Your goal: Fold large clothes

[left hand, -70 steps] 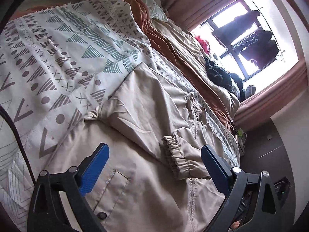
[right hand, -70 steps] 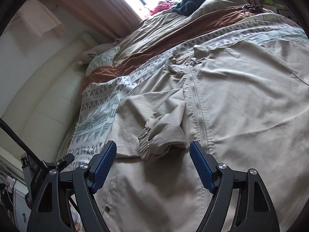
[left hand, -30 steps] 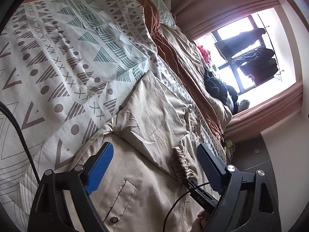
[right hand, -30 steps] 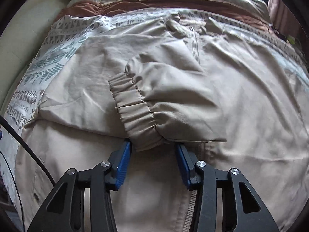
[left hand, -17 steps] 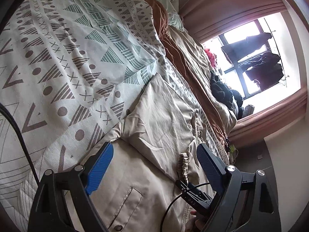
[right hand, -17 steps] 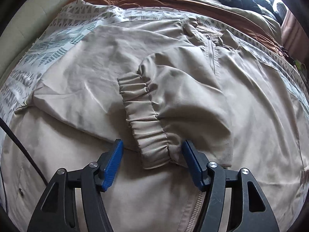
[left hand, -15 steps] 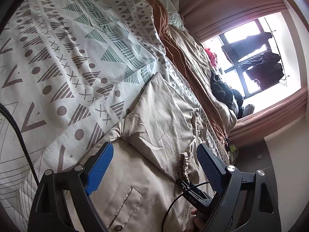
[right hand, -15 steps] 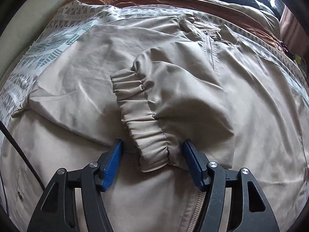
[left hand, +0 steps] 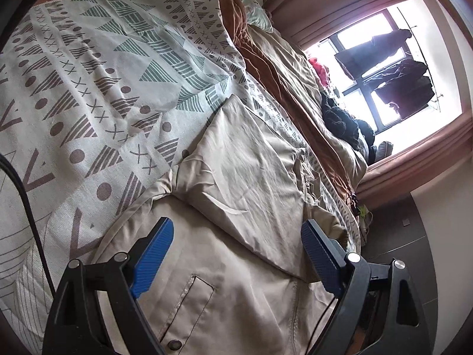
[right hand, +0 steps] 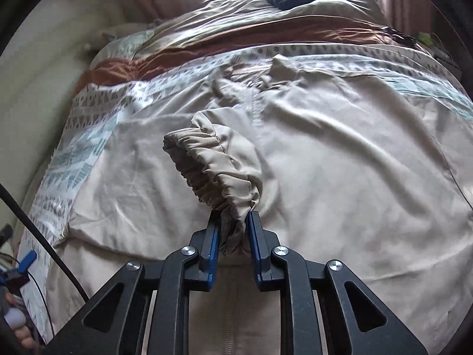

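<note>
1. Left wrist view: the left gripper point(left hand: 236, 248) hangs with its blue fingers point(left hand: 152, 254) spread wide and nothing between them, above the beige jacket point(left hand: 236, 301) that lies on the patterned bedspread point(left hand: 88, 94). Half a second ago the gathered cuff and the other tool showed beside the right-hand finger; both are gone from that spot now, and only the folded sleeve panel point(left hand: 245, 171) lies flat across the jacket's chest. A welt pocket point(left hand: 189, 304) and a snap sit near the bottom edge of the picture. Dark clothes point(left hand: 346, 124) are heaped by the window point(left hand: 384, 68) at the far side of the bed
2. Right wrist view: the right gripper point(right hand: 233, 224) has its jaws closing on the elastic cuff point(right hand: 218, 174), with the cloth pinched between the blue pads; a moment earlier the fingers stood apart on either side of the cuff as it lay flat. The cuff now stands bunched and lifted off the jacket front, its ribbed opening turned to the left. The jacket is spread face up, creased, its zip point(right hand: 254, 103) running away from the gripper toward the collar, with the rust-brown blanket point(right hand: 266, 38) beyond it
</note>
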